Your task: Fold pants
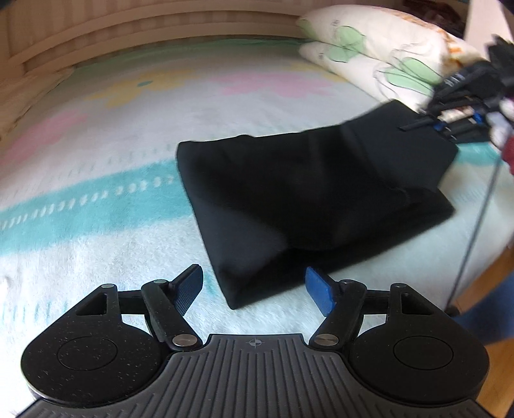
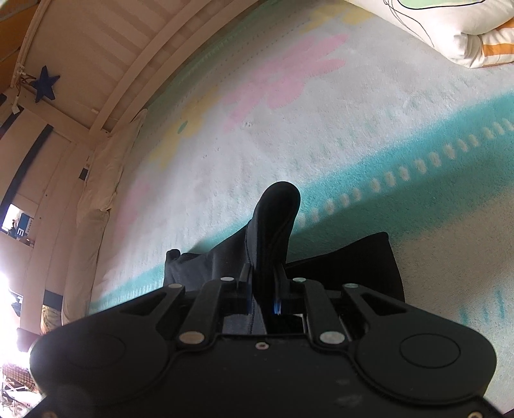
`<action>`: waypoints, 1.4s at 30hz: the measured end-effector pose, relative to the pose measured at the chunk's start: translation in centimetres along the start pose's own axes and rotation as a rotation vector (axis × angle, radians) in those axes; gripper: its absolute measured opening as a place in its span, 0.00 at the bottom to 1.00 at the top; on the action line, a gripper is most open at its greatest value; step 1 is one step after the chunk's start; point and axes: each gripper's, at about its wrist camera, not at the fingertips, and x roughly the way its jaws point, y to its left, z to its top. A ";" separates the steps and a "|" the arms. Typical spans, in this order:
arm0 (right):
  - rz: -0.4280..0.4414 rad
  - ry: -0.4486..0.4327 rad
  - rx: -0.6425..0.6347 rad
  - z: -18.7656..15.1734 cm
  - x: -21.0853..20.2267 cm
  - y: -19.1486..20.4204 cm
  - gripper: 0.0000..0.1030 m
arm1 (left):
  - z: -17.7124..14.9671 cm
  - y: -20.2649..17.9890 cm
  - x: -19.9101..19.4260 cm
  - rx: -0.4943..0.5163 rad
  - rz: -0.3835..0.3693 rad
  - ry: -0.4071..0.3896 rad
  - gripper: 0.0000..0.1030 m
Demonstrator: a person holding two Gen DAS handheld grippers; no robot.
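Observation:
The black pants (image 1: 314,196) lie folded on the bed's pastel blanket (image 1: 96,154). My left gripper (image 1: 257,287) is open and empty, just in front of the pants' near corner, its blue pads apart. My right gripper (image 1: 430,123) shows at the pants' far right end, lifting that edge. In the right wrist view my right gripper (image 2: 263,283) is shut on a bunched fold of the pants (image 2: 276,218), which sticks up between the fingers.
Two flower-printed pillows (image 1: 379,51) lie at the bed's far right. A cream slatted bed rail (image 1: 128,29) runs along the far side. The bed's right edge and the wooden floor (image 1: 482,283) show at right.

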 end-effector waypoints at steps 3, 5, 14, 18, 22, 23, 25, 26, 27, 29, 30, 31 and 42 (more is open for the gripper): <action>0.001 -0.001 0.008 0.0 0.0 -0.3 0.13 | 0.2 0.7 0.7 -0.060 0.001 0.011 0.67; 0.002 0.000 0.010 0.0 -0.1 -0.3 0.13 | 0.3 0.7 1.4 -0.061 0.020 0.030 0.67; 0.011 -0.037 0.005 0.2 -1.2 -0.2 0.13 | -0.3 3.2 1.5 -0.169 0.102 0.058 0.67; 0.011 -0.039 0.058 0.6 -2.1 -1.7 0.13 | -1.2 4.6 1.4 -0.209 0.100 0.093 0.75; -0.097 0.014 0.046 0.3 -0.6 -2.4 0.13 | -1.2 4.1 1.3 -0.164 0.107 0.106 0.74; -0.136 0.024 0.025 0.2 -0.1 -2.5 0.13 | -1.2 4.1 1.1 -0.163 0.102 0.114 0.74; -0.205 0.055 -0.018 0.0 1.0 -2.8 0.17 | -1.3 4.2 0.8 -0.160 0.092 0.129 0.74; -0.234 0.065 -0.029 -0.2 1.4 -3.0 0.18 | -1.3 4.4 0.5 -0.167 0.076 0.135 0.74; -0.241 0.070 -0.024 -0.2 1.4 -3.3 0.20 | -1.4 4.6 0.0 -0.182 0.047 0.137 0.73; -0.226 0.062 0.007 0.0 1.0 -3.6 0.23 | -1.4 5.0 -1.5 -0.201 -0.017 0.117 0.73; -0.229 0.048 0.017 0.1 0.4 -3.6 0.25 | -1.2 4.9 -2.1 -0.195 -0.043 0.095 0.73; -0.236 0.029 0.011 0.1 -0.1 -3.5 0.25 | -0.9 4.7 -2.9 -0.183 -0.065 0.062 0.73; -0.257 -0.017 -0.148 -0.1 0.1 -0.2 0.34 | 4.5 2.6 -0.6 -0.164 -0.029 0.019 0.74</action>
